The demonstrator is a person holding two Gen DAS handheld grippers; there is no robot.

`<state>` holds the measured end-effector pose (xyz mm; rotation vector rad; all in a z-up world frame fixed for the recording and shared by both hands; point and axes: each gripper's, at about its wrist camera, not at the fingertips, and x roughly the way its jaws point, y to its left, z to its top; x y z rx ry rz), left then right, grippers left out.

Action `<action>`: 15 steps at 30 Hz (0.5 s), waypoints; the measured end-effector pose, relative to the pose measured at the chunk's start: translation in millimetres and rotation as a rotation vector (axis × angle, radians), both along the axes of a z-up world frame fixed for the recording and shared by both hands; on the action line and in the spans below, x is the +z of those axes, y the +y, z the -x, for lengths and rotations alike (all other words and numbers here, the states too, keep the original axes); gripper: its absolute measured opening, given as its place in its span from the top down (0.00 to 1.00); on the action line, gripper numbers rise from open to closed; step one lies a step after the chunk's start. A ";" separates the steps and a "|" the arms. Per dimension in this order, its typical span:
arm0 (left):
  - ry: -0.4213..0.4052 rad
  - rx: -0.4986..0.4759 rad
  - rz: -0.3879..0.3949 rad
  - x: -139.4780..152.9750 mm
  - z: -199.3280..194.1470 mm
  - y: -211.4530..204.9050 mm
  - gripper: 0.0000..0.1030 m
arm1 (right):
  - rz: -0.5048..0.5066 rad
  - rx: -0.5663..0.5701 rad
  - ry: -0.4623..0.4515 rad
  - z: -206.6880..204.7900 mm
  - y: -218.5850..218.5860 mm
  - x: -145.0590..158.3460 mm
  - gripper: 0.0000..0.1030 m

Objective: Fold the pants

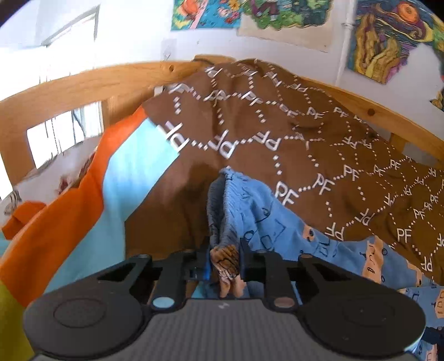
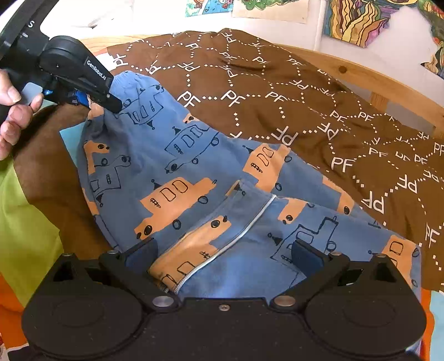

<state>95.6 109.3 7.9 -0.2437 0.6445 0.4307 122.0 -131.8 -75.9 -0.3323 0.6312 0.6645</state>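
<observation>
Blue pants point(image 2: 194, 172) with orange car prints lie on a brown "PF" blanket point(image 2: 319, 105). My left gripper point(image 1: 225, 258) is shut on the waistband corner of the pants point(image 1: 249, 211) and lifts it; it also shows at the upper left of the right wrist view point(image 2: 105, 104). My right gripper point(image 2: 224, 255) is open, its fingers point(image 2: 308, 257) wide apart over the leg end of the pants, with the cloth and a white seam between them.
The wooden bed frame point(image 1: 83, 80) runs behind the blanket. Orange and light blue bedding point(image 1: 91, 194) lies to the left. A green cloth point(image 2: 25, 222) is at the left. Colourful posters point(image 2: 358, 19) hang on the white wall.
</observation>
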 end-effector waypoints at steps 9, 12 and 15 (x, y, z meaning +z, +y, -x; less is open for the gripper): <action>-0.101 -0.129 -0.082 34.1 9.4 -46.6 0.82 | -0.048 0.010 -0.078 11.0 -23.5 24.3 0.01; -0.147 -0.188 -0.085 47.0 13.2 -64.9 0.82 | -0.056 -0.043 -0.114 10.0 -50.4 44.5 0.01; -0.188 -0.256 -0.066 59.3 16.9 -84.2 0.82 | -0.086 -0.141 -0.122 0.8 -86.0 67.2 0.01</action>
